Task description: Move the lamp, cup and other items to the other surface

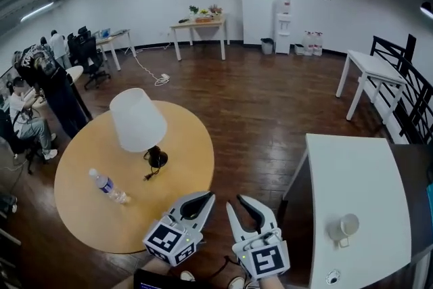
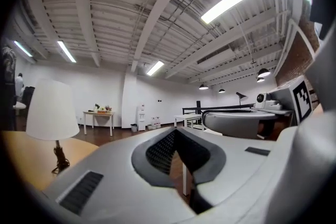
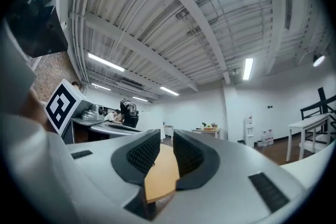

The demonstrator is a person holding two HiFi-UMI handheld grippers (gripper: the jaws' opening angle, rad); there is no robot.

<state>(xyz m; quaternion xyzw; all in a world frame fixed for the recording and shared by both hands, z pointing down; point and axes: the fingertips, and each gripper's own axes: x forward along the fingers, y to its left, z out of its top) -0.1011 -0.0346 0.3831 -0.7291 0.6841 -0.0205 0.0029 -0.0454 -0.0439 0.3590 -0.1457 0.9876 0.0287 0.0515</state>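
Observation:
A lamp [image 1: 137, 120] with a white shade and black base stands on the round wooden table [image 1: 81, 213] at the left, and also shows at the left of the left gripper view [image 2: 51, 110]. A clear water bottle [image 1: 108, 186] lies near it. On the white table [image 1: 358, 172] at the right sit a white cup [image 1: 346, 225] and a small round item [image 1: 332, 277]. Both grippers hang low at the bottom centre, between the two tables. My left gripper [image 1: 208, 198] [image 2: 176, 132] is shut and empty. My right gripper [image 1: 237, 203] [image 3: 167, 136] has a narrow gap with nothing in it.
People [image 1: 40, 78] and office chairs are at desks at the far left. At the back stand a wooden table [image 1: 199, 24] and a water dispenser [image 1: 283, 24]. A second white table [image 1: 371, 68] and a black chair [image 1: 406, 78] stand at the right. The floor is dark wood.

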